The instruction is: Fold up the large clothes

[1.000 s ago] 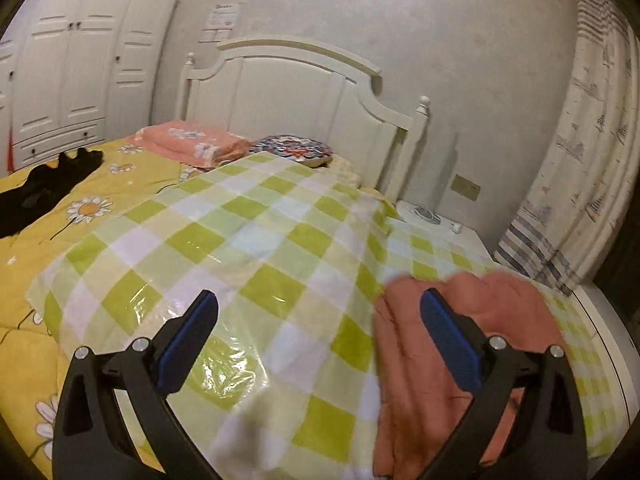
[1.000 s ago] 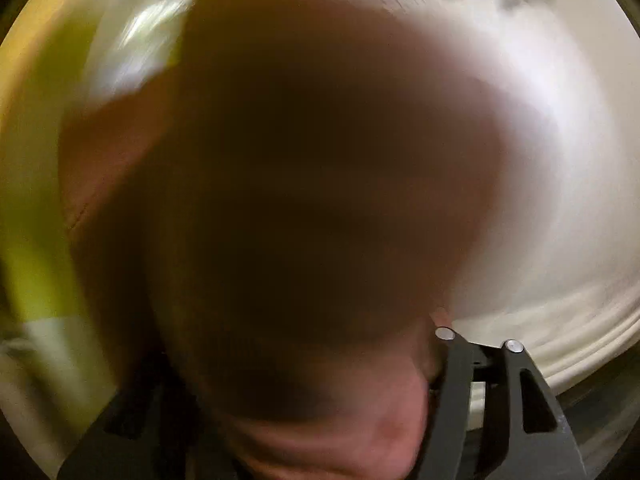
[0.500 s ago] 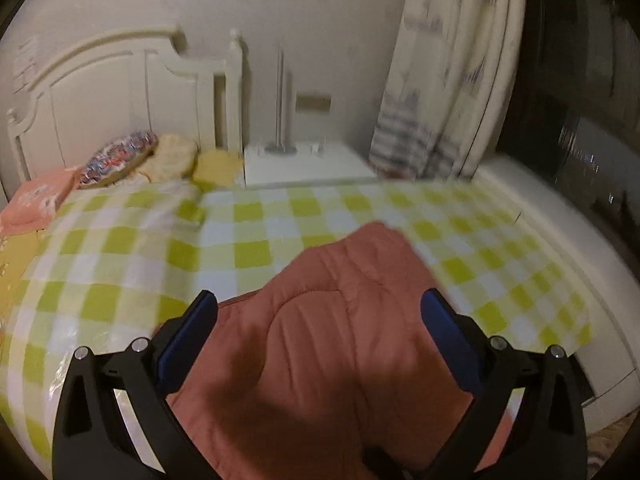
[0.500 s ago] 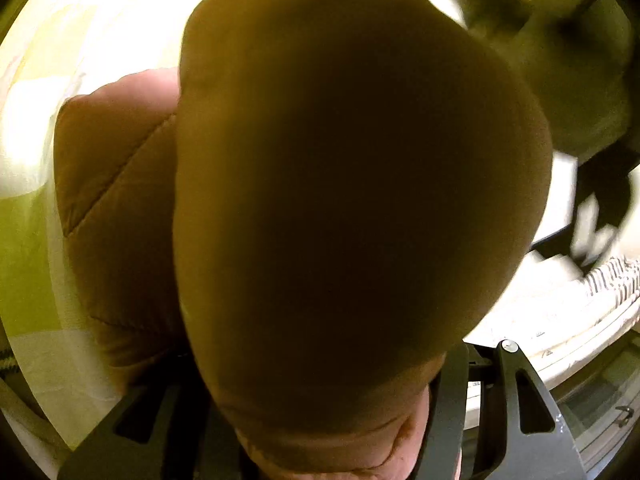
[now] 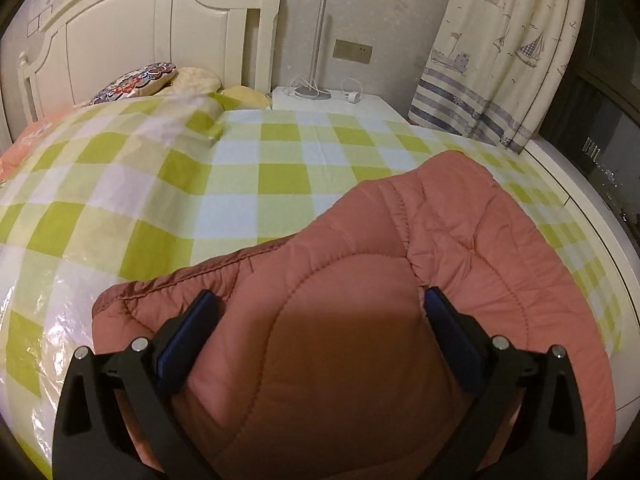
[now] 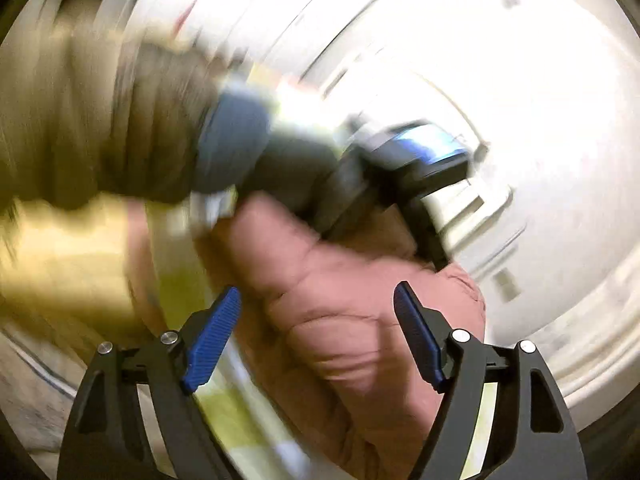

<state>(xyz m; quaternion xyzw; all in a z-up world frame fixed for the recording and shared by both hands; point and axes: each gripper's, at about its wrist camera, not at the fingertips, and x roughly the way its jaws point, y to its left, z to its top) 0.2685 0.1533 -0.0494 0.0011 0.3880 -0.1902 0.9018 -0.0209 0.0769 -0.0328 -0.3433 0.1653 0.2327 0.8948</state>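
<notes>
A salmon-pink quilted coat lies bunched on the green-and-white checked cover of the bed. My left gripper stands wide over it. A rounded bulge of the coat fills the gap between its blue pads, and I cannot see a firm pinch. In the blurred right wrist view my right gripper hangs above the coat. Its jaws are opening and the blue pads stand clear of the cloth. A person's olive sleeve crosses that view above the coat.
A white headboard and cushions are at the far left. A white bedside table with a lamp stem stands behind the bed. A sailboat curtain hangs at the right, beside the bed's white edge.
The left view swung right from the bed's middle onto the coat, and its bulge now sits between the jaws. The right gripper let go of the coat fold, widened and drew back.
</notes>
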